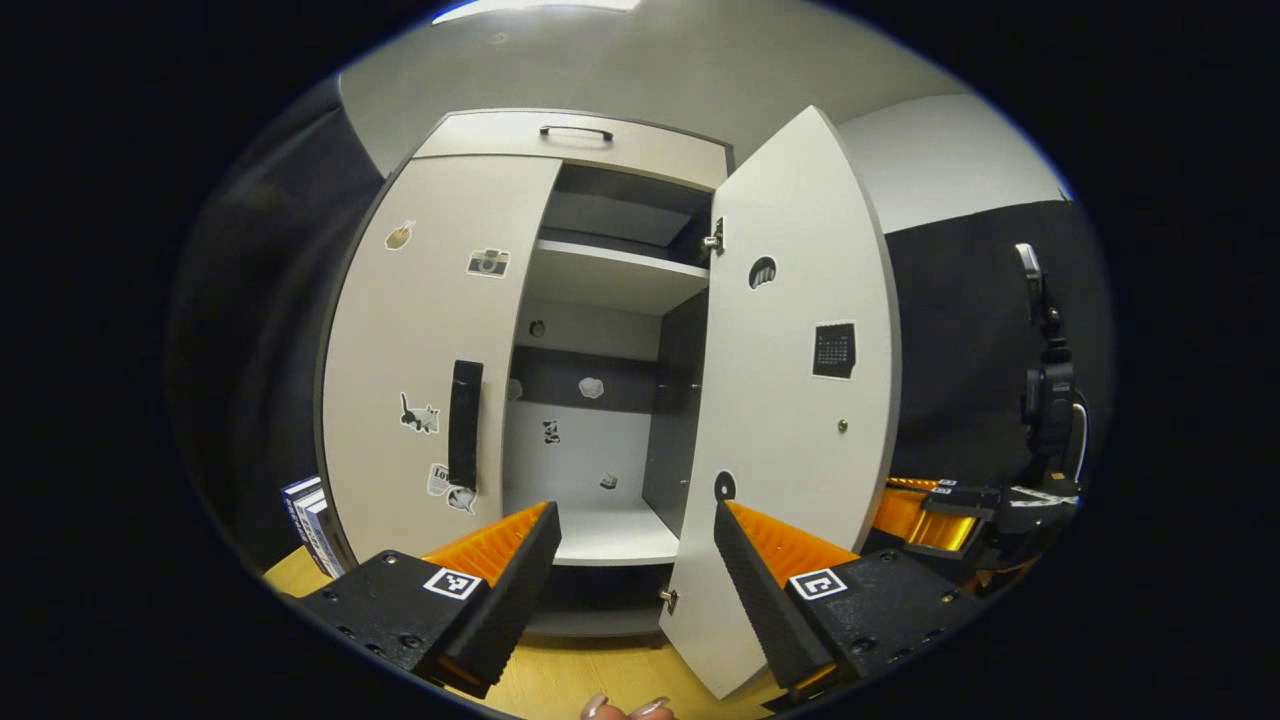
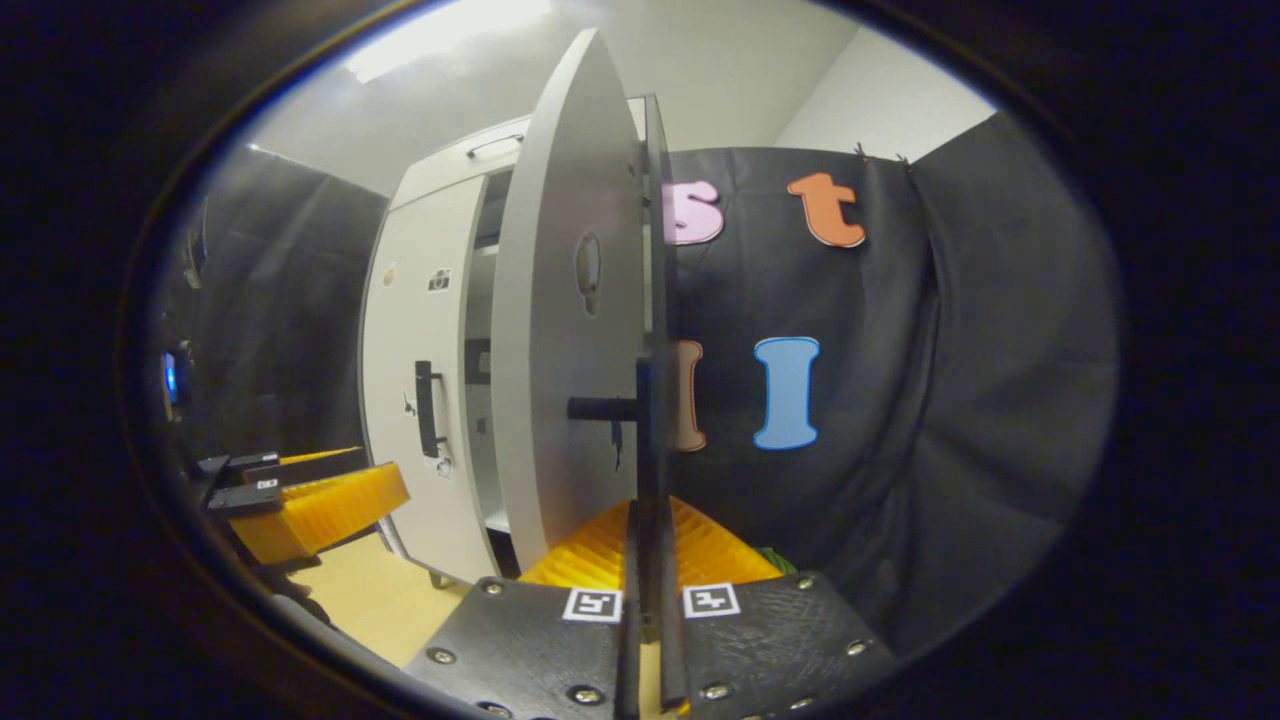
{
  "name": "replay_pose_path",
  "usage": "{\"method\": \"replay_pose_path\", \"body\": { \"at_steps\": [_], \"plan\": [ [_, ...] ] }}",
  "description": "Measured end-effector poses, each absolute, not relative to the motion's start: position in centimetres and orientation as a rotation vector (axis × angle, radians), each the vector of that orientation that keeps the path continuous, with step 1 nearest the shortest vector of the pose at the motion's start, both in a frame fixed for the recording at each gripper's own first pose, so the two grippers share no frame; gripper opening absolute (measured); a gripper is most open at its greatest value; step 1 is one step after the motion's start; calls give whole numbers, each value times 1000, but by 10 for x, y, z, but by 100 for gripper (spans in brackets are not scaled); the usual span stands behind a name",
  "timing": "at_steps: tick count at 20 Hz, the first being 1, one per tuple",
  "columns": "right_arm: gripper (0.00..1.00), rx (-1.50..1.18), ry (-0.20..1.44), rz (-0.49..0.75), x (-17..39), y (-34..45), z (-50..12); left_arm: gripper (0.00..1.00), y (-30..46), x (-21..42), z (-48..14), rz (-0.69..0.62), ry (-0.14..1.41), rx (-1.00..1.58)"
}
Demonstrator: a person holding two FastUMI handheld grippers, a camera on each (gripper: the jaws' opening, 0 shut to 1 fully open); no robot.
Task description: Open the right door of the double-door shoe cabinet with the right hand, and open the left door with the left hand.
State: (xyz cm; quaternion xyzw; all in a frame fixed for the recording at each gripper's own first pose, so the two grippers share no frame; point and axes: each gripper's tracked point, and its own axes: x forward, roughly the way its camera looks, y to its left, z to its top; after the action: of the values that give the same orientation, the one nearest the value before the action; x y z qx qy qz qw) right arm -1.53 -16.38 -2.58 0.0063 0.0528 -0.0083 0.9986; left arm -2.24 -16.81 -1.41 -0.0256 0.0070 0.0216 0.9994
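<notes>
one door [image 1: 790, 400] stands swung out, upright; right tool [image 2: 640, 560] clamps its edge, left tool [image 1: 635, 560] spread wide.

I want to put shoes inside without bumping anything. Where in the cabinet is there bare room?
The bottom shelf is bare, bordered by the closed left door and the open right door. The upper shelf is bare too. It is tight at the right door's edge, where the right gripper sits.

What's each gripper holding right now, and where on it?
Right gripper is shut on the right door's handle. Left gripper is open, holding nothing.
</notes>
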Motion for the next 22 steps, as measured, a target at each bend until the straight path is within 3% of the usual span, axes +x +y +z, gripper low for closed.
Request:
{"method": "replay_pose_path", "body": {
  "at_steps": [2,4,5,7,8,9,10,11,12,13,14,21,22],
  "plan": [
    [9,-3,79,-28,-26,-167,-18,92,-166,-19,-7,22,-13,-79],
    [19,-5,64,-42,-36,-170,-10,95,-155,-16,-6,29,-12,-48],
    [35,-8,60,-49,-44,-171,-7,95,-149,-14,-6,34,-9,-28],
    [49,-25,33,-63,-55,-171,3,96,-140,-7,-5,27,-17,-6],
    [45,-34,10,-77,-60,-171,10,92,-135,-4,-5,21,-16,-3],
    [56,-39,-3,-84,-66,-167,15,95,-129,-2,-5,16,-12,0],
    [73,-43,-19,-93,-71,-160,19,92,-124,1,-4,4,-13,2],
    [90,-44,-46,-96,-77,-155,28,96,-117,4,-3,-2,-13,2],
    [99,-46,-65,-107,-79,-149,33,95,-111,6,-3,-8,-13,2],
    [99,-48,-76,-117,-79,-144,35,92,-105,9,-3,-13,-8,2],
    [99,-51,-78,-114,-78,-136,35,95,-100,10,-4,-19,-5,1],
    [99,-81,-86,-53,-66,-71,25,95,-48,27,-3,-23,-14,32],
    [95,-97,-88,-50,-63,-64,22,95,-39,30,-3,-17,-17,45]
  ]
}}
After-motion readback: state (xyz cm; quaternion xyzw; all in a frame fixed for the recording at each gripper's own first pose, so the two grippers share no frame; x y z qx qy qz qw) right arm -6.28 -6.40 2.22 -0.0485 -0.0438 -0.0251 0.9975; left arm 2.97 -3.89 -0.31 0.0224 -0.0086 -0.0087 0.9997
